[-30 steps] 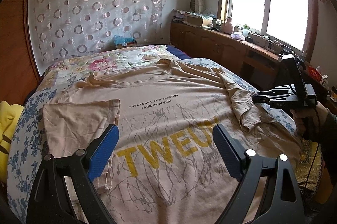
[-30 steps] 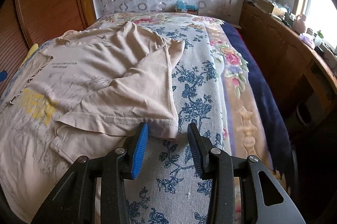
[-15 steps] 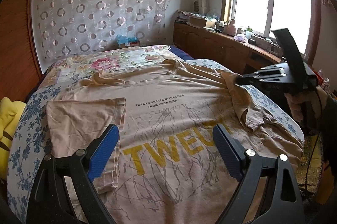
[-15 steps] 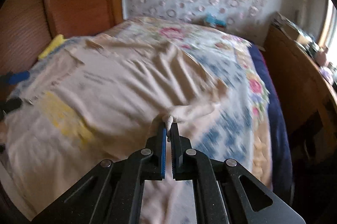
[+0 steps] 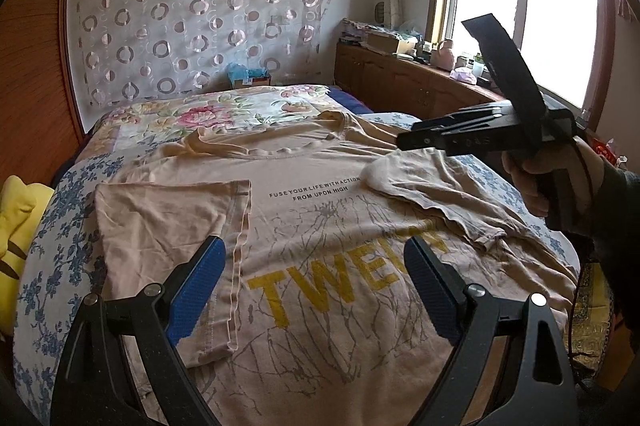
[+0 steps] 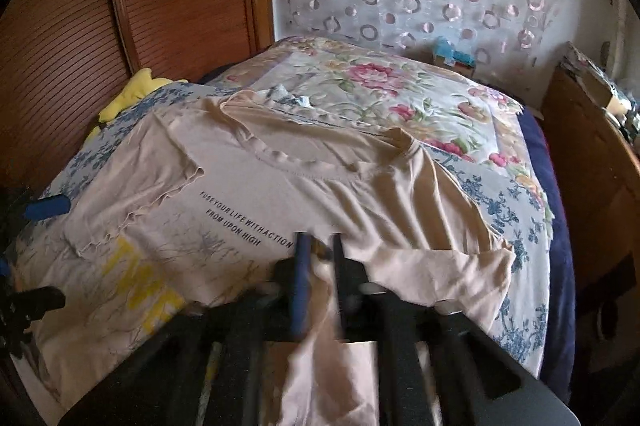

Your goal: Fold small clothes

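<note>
A beige T-shirt with yellow letters lies print side up on the bed; it also shows in the right wrist view. Its left sleeve is folded in over the chest. My left gripper is open and empty, hovering above the shirt's lower front. My right gripper is blurred and its jaws stand slightly apart around the right sleeve, which is drawn in over the chest. In the left wrist view the right gripper hangs over the sleeve.
The bed has a blue-flowered sheet and a rose-patterned cover at the head. A yellow cloth lies at the left edge. A wooden cabinet under the window stands on the right. A wooden headboard panel lines the left.
My right gripper shut on the right sleeve's edge, lifted it and carried it left over the chest; its jaws now stand slightly apart. My left gripper stayed open.
</note>
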Tool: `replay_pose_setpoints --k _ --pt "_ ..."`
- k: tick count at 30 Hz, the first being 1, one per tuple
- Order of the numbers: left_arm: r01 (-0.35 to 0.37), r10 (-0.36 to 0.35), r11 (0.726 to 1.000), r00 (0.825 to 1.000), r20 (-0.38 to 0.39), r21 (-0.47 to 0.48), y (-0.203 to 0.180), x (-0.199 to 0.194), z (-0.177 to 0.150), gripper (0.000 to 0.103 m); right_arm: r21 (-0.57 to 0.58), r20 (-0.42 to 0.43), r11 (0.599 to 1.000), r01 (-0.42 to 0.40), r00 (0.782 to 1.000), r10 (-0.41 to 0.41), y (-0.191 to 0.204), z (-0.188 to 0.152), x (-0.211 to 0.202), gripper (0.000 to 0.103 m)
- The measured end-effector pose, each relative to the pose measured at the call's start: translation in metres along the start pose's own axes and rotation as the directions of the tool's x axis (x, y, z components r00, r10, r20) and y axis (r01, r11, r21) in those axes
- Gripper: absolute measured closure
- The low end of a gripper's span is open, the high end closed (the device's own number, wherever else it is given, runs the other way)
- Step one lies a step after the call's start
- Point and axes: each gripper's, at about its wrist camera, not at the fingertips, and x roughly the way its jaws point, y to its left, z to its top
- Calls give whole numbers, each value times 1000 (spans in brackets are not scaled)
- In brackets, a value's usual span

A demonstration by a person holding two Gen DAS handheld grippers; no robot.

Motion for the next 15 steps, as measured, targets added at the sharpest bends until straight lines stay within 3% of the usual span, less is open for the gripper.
replay_pose_setpoints --k 6,15 --pt "-5 5 1000 1000 1 -8 5 -1 -2 12 20 -18 998 67 998 -66 2 -26 -15 60" --pt "-4 4 1000 1000 -1 -10 8 -2 0 12 14 -68 1000 -1 998 2 32 -84 -36 65"
